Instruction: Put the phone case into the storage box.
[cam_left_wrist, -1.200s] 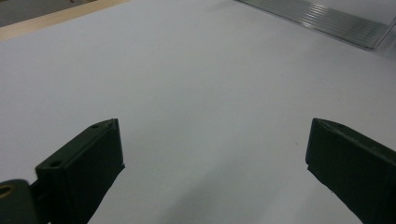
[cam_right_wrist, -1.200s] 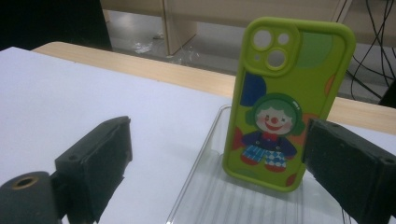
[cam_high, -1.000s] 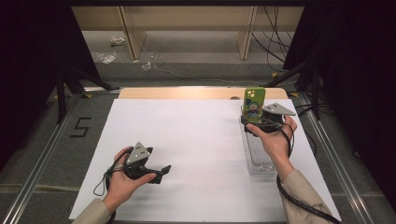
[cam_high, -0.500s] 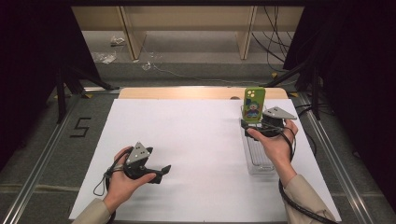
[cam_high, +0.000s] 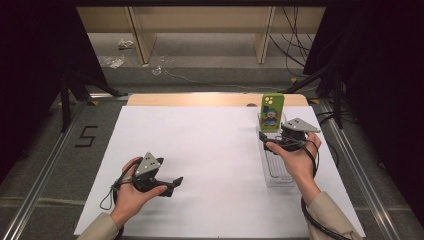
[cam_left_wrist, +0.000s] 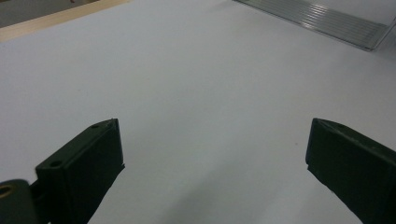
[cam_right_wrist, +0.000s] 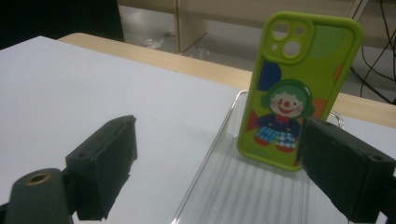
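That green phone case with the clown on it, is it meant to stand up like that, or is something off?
The phone case stands upright at the far end of the clear ribbed tray, leaning back a little. Nothing looks spilled or broken. The right claw is open in front of it, not touching.

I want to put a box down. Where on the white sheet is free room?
The white sheet is bare between the left gripper and the clear tray. The right edge is crowded: the tray, the green phone case standing in it, and the right gripper.

Even overhead light is brightening your white table (cam_high: 210, 145); surroundings are staying dark, and close fingers (cam_left_wrist: 88, 163) are blurring softly.
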